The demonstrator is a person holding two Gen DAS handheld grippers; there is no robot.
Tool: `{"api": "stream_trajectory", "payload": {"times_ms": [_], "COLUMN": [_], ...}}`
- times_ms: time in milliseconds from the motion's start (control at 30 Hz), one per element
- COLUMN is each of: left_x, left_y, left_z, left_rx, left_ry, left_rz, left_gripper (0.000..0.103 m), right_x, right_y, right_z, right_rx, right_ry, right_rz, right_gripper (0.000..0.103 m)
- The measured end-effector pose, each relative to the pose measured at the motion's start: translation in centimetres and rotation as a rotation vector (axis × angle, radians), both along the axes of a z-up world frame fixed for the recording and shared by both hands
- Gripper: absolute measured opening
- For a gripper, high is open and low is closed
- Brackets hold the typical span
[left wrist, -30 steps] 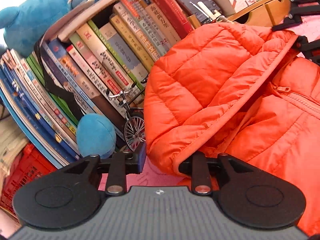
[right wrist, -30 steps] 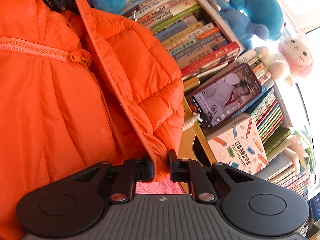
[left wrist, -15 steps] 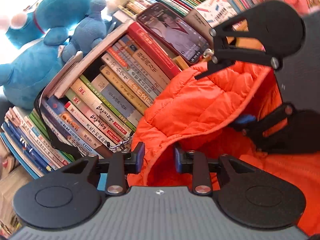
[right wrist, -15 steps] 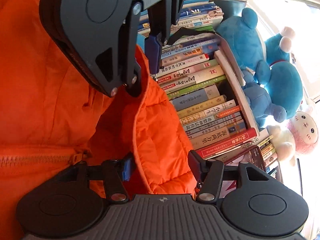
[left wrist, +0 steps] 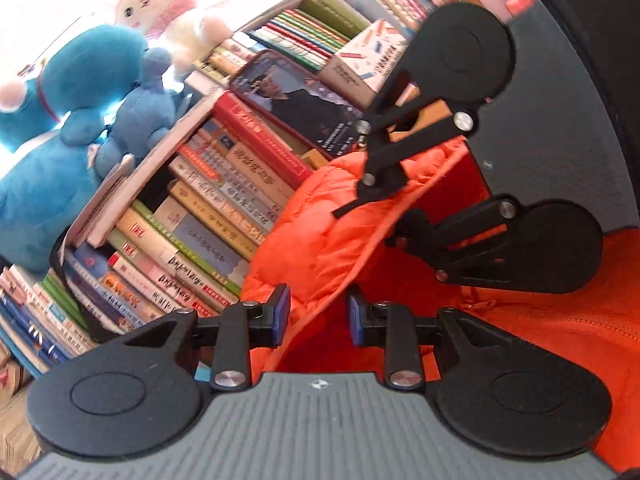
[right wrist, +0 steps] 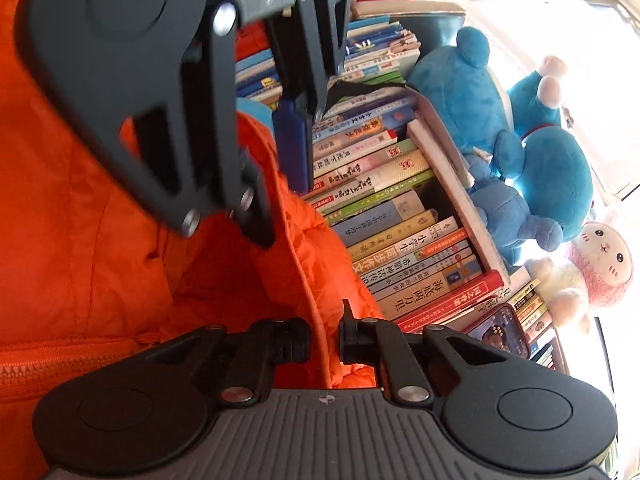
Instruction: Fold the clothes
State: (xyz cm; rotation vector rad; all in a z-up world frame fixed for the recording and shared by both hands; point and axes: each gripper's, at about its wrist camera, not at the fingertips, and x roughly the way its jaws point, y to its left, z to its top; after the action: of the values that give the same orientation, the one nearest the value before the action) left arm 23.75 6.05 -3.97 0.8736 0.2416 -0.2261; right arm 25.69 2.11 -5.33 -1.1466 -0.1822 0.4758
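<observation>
Both grippers closer; bookshelf [left wrist: 224, 216] behind jacket [left wrist: 320, 240].

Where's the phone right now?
The phone leans against the books in the upper middle of the left wrist view, just above the orange jacket; the right wrist view shows its corner at lower right.

packed bookshelf [left wrist: 208, 216] behind; blue plush toys [right wrist: 500, 152] on top; bright window [right wrist: 560, 12] glare.

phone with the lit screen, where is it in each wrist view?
Left wrist: phone upper centre, lying on the book spines, above the orange jacket.
Right wrist: phone lower right, partly hidden by the right gripper's body.
Shared landmark: red book beside it.
</observation>
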Motion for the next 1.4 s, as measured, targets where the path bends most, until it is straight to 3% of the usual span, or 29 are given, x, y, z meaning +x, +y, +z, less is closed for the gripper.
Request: {"api": "stream_trajectory", "payload": {"times_ms": [200,267,300,333,400,467,533,600,800,933,1067,1300,1400], "left_x": [3.3,4.0,4.3,4.5,4.9,5.1,5.9,6.5,6.0,5.9,6.1,6.0,5.1], "left_y": [-0.8,-0.5,-0.3,-0.1,-0.1,-0.3,0.3,0.9,4.6,7.2,6.9,8.0,6.9], "left_z": [-1.2,-1.0,-0.9,-0.8,-0.4,-0.1,0.2,0.0,-2.2,-2.5,-2.8,-2.7,-0.8], "left_rx": [0.101,0.094,0.078,0.062,0.037,0.015,-0.009,-0.001,0.083,0.019,0.047,-0.015,-0.108], "left_ry": [0.002,0.006,0.012,0.019,0.025,0.026,0.037,0.042,0.067,0.125,0.133,0.169,0.160], "left_rz": [-0.006,-0.021,-0.027,-0.035,-0.044,-0.057,-0.018,0.021,0.126,0.187,0.200,0.217,0.189], "left_gripper": [0.029,0.028,0.022,0.016,0.014,0.012,0.010,0.010,0.010,0.013,0.013,0.019,0.019], "right_x": [0.0,0.4,0.5,0.6,1.3,1.9,2.9,4.2,6.4,7.3,7.6,6.9,6.6], "right_y": [-0.2,-0.4,-0.4,-0.4,0.0,0.5,1.1,1.0,-2.8,-6.1,-6.9,-7.7,-8.1], "right_z": [-0.6,-0.7,-0.7,-0.8,-1.0,-1.3,-1.5,-1.3,-0.6,-0.5,-1.2,-1.7,-1.9], "right_rx": [-0.074,-0.069,-0.065,-0.062,-0.071,-0.085,-0.083,-0.086,-0.044,0.004,0.023,0.064,0.082], "right_ry": [-0.025,-0.023,-0.024,-0.025,-0.030,-0.040,-0.046,-0.016,0.043,0.116,0.166,0.198,0.212], "right_rz": [0.021,0.022,0.023,0.025,0.040,0.064,0.069,0.010,-0.124,-0.201,-0.245,-0.264,-0.272], "right_gripper": [0.014,0.015,0.017,0.020,0.041,0.043,0.041,0.017,0.013,0.013,0.013,0.013,0.016]}}
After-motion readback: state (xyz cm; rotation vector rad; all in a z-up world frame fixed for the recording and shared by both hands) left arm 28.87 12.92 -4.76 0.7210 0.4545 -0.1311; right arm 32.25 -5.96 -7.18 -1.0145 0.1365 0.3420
